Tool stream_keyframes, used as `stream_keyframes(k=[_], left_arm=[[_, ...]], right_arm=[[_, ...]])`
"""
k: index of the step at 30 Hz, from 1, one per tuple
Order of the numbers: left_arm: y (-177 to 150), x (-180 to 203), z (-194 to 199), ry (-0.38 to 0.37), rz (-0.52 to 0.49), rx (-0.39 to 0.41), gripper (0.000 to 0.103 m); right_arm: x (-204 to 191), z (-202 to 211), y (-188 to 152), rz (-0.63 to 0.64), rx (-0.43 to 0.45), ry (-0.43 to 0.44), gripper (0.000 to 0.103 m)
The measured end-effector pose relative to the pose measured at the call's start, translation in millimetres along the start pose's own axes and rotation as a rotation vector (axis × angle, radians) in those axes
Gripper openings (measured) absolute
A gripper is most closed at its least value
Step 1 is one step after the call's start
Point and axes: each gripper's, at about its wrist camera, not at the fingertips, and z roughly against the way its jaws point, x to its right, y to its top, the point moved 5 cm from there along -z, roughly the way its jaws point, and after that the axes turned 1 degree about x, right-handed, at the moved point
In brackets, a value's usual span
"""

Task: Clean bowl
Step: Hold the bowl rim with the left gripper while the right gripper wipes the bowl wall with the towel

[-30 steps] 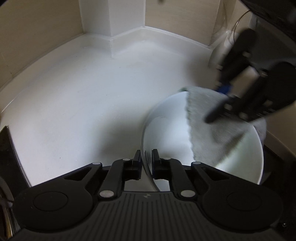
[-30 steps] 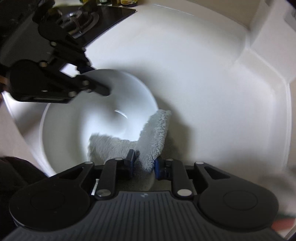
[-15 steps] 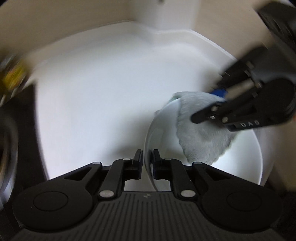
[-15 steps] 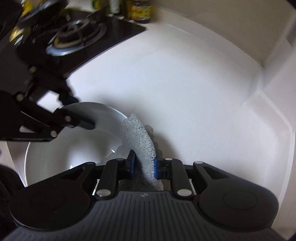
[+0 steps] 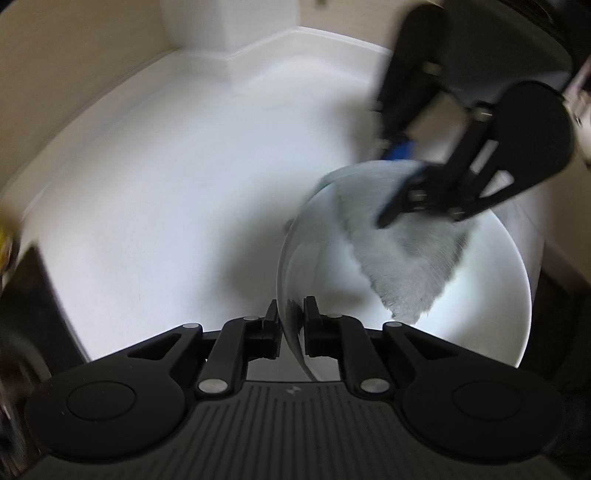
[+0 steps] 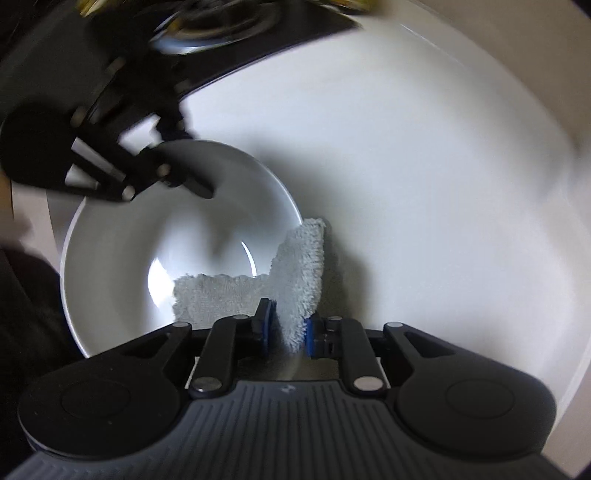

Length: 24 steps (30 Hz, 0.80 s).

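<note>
A white bowl (image 5: 461,332) rests tilted on the white counter (image 5: 166,221). My left gripper (image 5: 290,321) has the near rim between its pads and still grips it, though its jaws are opening. The right gripper (image 5: 388,184) reaches in from the upper right, shut on a grey fluffy cloth (image 5: 402,266) that hangs down inside the bowl. In the right wrist view the cloth (image 6: 299,273) is folded over the bowl's (image 6: 147,240) right rim, clamped by the right gripper (image 6: 288,328). The left gripper (image 6: 192,162) holds the far left rim there.
A black gas hob (image 6: 207,33) lies along the counter's edge at the upper left of the right wrist view, with blurred jars behind it. Beige walls and a white upstand (image 5: 229,55) form a corner beyond the counter.
The right gripper has rolled and slid the cloth along the rim, with more cloth now lying inside the bowl. The left jaws stand slightly wider around the rim. Both views have swung.
</note>
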Motion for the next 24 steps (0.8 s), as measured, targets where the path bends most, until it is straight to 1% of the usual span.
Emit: stream_keyframes(k=[1,2,3,5,6,7,9,11,12,14,16,18,19,21,22,23,24], left_arm=[[2,0,-1,-0.006,-0.005,-0.002,0.011],[2,-2,-4,-0.005,0.006,-0.007,0.015],[2,-4,-5,0.003,0.027,-0.002,0.015],[-3,-6,-2,0.027,0.121,0.018,0.015],[-8,-6,1,0.041,0.182,0.012,0.015],[-13,-5,4,0.054,0.222,0.008,0.014],[-22,0,10,0.068,0.275,0.020,0.014],[-32,5,15,0.071,0.342,0.046,0.014],[-35,8,16,0.075,0.350,0.056,0.013],[-34,8,15,0.068,0.332,0.054,0.010],[-28,5,13,0.047,0.276,0.025,0.009],[-22,1,12,0.015,0.196,0.001,0.010],[-17,1,11,-0.001,0.151,-0.004,0.010],[-6,6,8,-0.006,0.040,-0.022,0.011],[-1,9,6,-0.002,-0.020,-0.030,0.012],[3,11,5,-0.005,-0.059,-0.034,0.012],[5,12,4,-0.012,-0.079,-0.035,0.012]], right_arm=[[1,-1,9,0.017,0.024,-0.015,0.015],[2,-1,18,0.024,0.058,-0.025,0.016],[3,-2,22,0.020,0.073,-0.025,0.017],[7,-2,22,-0.032,0.101,-0.016,0.017],[10,-1,21,-0.062,0.118,-0.010,0.016],[12,0,19,-0.096,0.131,-0.004,0.015],[16,3,12,-0.169,0.152,-0.005,0.014],[18,5,4,-0.242,0.173,-0.039,0.014],[17,7,1,-0.263,0.181,-0.043,0.014],[14,10,-6,-0.312,0.202,-0.050,0.014],[7,11,-10,-0.302,0.182,-0.042,0.013],[2,10,-13,-0.258,0.139,-0.011,0.012],[-2,10,-17,-0.214,0.101,0.028,0.014],[-4,13,-22,-0.155,0.058,0.072,0.016],[-3,13,-22,-0.129,0.035,0.078,0.016],[-2,13,-22,-0.105,0.013,0.075,0.016],[-2,11,-19,-0.067,-0.003,0.050,0.016]])
